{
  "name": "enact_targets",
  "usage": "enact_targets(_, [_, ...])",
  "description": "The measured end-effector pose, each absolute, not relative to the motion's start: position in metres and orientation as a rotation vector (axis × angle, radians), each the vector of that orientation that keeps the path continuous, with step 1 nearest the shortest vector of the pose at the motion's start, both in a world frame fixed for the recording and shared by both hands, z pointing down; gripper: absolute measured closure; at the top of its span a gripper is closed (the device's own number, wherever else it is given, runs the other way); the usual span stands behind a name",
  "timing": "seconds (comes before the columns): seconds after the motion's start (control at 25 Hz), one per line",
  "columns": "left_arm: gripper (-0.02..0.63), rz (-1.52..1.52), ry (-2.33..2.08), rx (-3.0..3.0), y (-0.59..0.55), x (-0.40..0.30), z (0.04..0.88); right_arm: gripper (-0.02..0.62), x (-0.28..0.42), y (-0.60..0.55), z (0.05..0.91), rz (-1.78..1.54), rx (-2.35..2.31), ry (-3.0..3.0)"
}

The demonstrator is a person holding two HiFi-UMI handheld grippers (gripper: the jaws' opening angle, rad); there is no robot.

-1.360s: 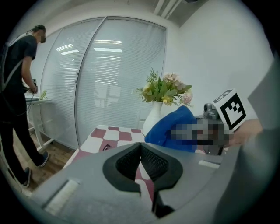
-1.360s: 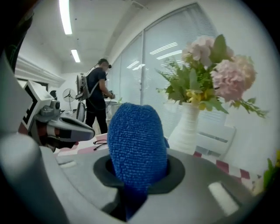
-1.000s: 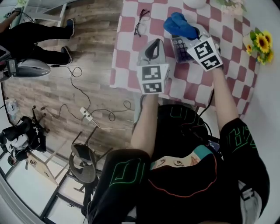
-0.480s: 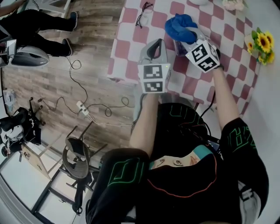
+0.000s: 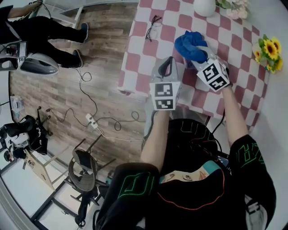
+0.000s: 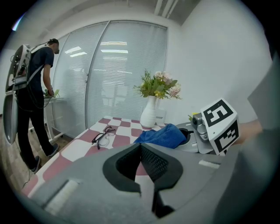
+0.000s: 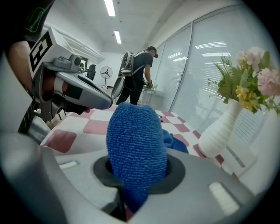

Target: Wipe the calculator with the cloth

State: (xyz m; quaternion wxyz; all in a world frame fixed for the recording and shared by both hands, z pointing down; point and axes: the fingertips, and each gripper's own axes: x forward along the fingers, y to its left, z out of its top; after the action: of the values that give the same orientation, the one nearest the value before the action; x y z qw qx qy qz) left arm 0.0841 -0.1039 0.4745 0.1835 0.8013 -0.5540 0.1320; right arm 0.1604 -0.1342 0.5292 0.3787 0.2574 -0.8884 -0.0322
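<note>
My right gripper (image 5: 198, 52) is shut on a blue cloth (image 5: 190, 42) and presses it down on the checked table (image 5: 135, 58). The calculator lies under the cloth and gripper and is hidden. In the right gripper view the cloth (image 7: 135, 135) bulges up between the jaws of that gripper (image 7: 136, 175). My left gripper (image 5: 169, 59) hovers just left of the cloth, shut with nothing in it. In the left gripper view the tips of that gripper (image 6: 140, 146) meet in front of the cloth (image 6: 159, 134).
Black glasses (image 5: 154, 24) lie at the table's left side. A white vase (image 5: 204, 5) of flowers stands at the far edge, and sunflowers (image 5: 269, 56) at the right. A person (image 5: 45, 27) stands on the wooden floor to the left, where cables (image 5: 99, 121) trail.
The cloth in my right gripper has slid toward me over the calculator, whose keys showed a second ago. My left gripper has kept its place beside it.
</note>
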Motion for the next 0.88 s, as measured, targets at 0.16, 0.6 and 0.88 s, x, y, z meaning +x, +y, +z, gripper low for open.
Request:
enact_targets(0.16, [0.597, 0.366, -1.547, 2.262, -0.101, 0.087, 0.477, 0.497, 0.162, -0.124, 0.528, -0.074, 0.665, -2.283])
enact_targets(0.6, [0.595, 0.392, -1.522, 2.28, -0.093, 0.092, 0.476, 0.497, 0.167, -0.093, 0.527, -0.054, 0.661, -2.293])
enact_targets(0.88, [0.595, 0.379, -1.526, 2.284, -0.094, 0.092, 0.469, 0.496, 0.171, -0.077, 0.529, -0.035, 0.605, -2.286])
